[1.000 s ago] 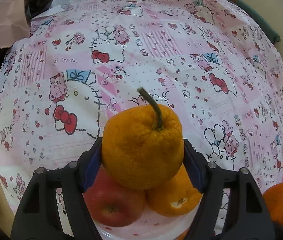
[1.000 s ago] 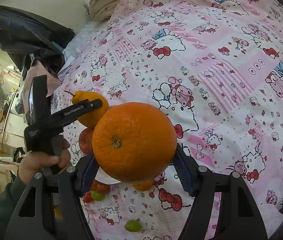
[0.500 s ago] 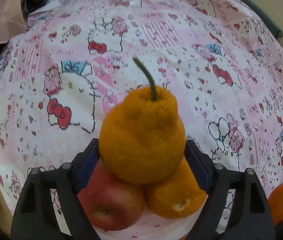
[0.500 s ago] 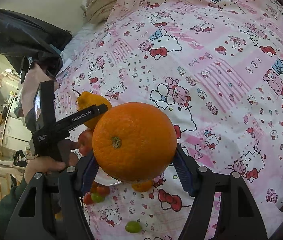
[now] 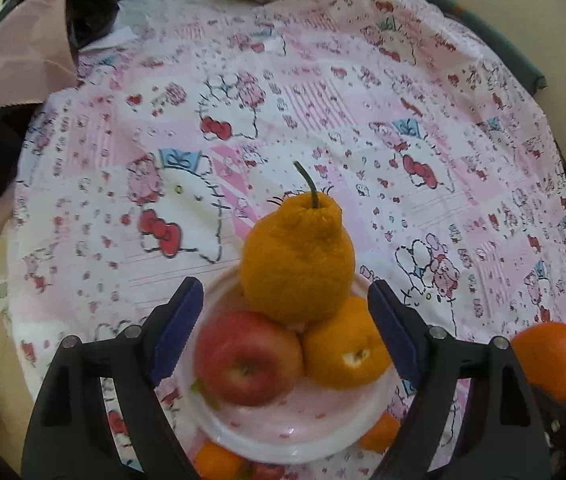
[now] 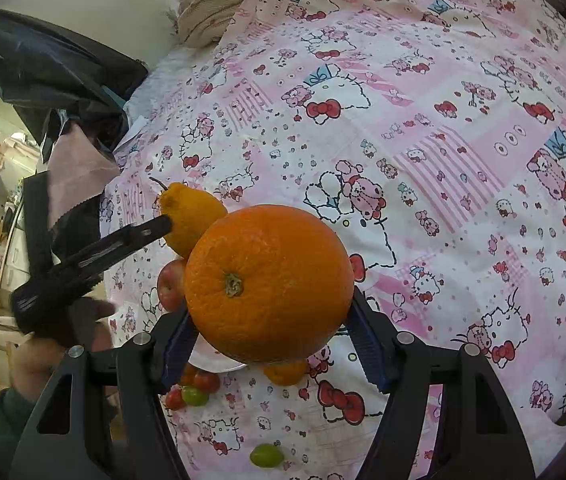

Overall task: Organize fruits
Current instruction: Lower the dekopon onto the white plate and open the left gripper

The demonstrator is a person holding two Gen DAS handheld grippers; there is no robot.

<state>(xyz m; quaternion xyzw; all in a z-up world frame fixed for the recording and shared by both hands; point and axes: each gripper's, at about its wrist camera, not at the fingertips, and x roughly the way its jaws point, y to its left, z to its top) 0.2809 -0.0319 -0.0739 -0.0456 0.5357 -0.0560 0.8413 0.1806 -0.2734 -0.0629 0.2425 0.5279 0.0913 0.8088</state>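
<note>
- Left gripper (image 5: 286, 328): jaws well apart and holding nothing; both blue pads stand clear of the fruit pile. A second ago the pads flanked the knobbly stemmed citrus closely; the jaws have just been opening, and the gripper now sits further back from the pile, so more of the plate shows between its fingers.
- Knobbly stemmed citrus (image 5: 299, 256): released; rests upright, stem up, on top of the red apple (image 5: 248, 356) and a smaller orange fruit (image 5: 345, 354). Judged to be balanced rather than seated, so liable to roll if nudged.
- White plate (image 5: 295, 436): on the pink cartoon-print bedspread (image 5: 323, 100); carries the three stacked fruits, with little bare space left near its front rim.
- Right gripper (image 6: 271, 340): jaws part-open and closed on the large orange (image 6: 269, 282), pads pressing its two sides; held above the bedspread, just beside the plate, unmoved from a second ago.
- Loose items, right wrist view: small red and green fruits (image 6: 195, 394) by the plate's edge, one small green fruit (image 6: 267, 455) apart from it, a small orange fruit (image 6: 285, 372) below the held orange.
- Task standing: one placement judged complete; the large orange appears next for the plate, the small loose fruits remain ungathered.
</note>
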